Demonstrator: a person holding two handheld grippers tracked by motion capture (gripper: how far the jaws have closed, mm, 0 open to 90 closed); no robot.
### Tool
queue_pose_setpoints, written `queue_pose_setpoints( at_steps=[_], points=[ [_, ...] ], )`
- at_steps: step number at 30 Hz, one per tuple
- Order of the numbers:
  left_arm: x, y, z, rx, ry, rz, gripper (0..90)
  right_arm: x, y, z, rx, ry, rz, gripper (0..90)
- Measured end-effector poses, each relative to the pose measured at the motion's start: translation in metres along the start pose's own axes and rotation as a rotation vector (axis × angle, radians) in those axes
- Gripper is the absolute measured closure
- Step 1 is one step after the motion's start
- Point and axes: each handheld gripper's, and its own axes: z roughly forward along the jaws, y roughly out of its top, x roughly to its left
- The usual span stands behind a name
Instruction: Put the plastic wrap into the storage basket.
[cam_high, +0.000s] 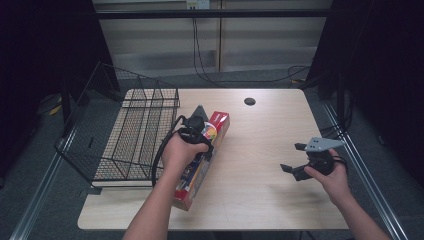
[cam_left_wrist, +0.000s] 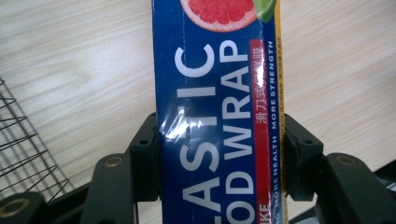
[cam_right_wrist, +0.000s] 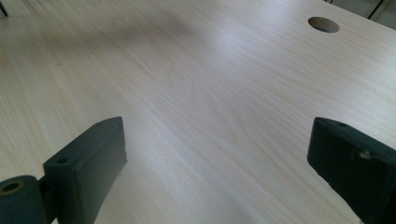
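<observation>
1. Left gripper (cam_left_wrist: 219, 154): I see both jaws pressed against the plastic wrap box (cam_left_wrist: 217, 116), near the desk's (cam_high: 260, 150) left edge, beside the wire basket (cam_high: 130, 135).
2. Right gripper (cam_right_wrist: 217, 154) hangs wide apart, holding nothing.

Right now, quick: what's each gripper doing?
Left gripper: shut on the plastic food wrap box, jaws against its two sides.
Right gripper: open, holding nothing, over the table.

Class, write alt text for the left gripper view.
A blue plastic food wrap box, printed with a grapefruit picture, is clamped between two black jaws over a pale wooden table. Part of a black wire basket shows at lower left.
</observation>
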Motion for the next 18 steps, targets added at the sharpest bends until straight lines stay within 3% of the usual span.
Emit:
queue_pose_setpoints(
  at_steps=[1, 8, 18],
  points=[
    [0.001, 0.000, -0.005, -0.004, -0.017, -0.003, 43.9, 0.000, 0.000, 0.000, -0.005, -0.005, 0.001, 4.3],
    [-0.001, 0.000, -0.020, -0.009, -0.034, -0.011, 44.0, 0.001, 0.000, -0.001, -0.008, -0.006, 0.005, 4.3],
    [0.002, 0.000, -0.045, -0.017, -0.013, -0.005, 44.0, 0.001, 0.001, -0.001, -0.012, -0.010, 0.010, 4.3]
  ],
)
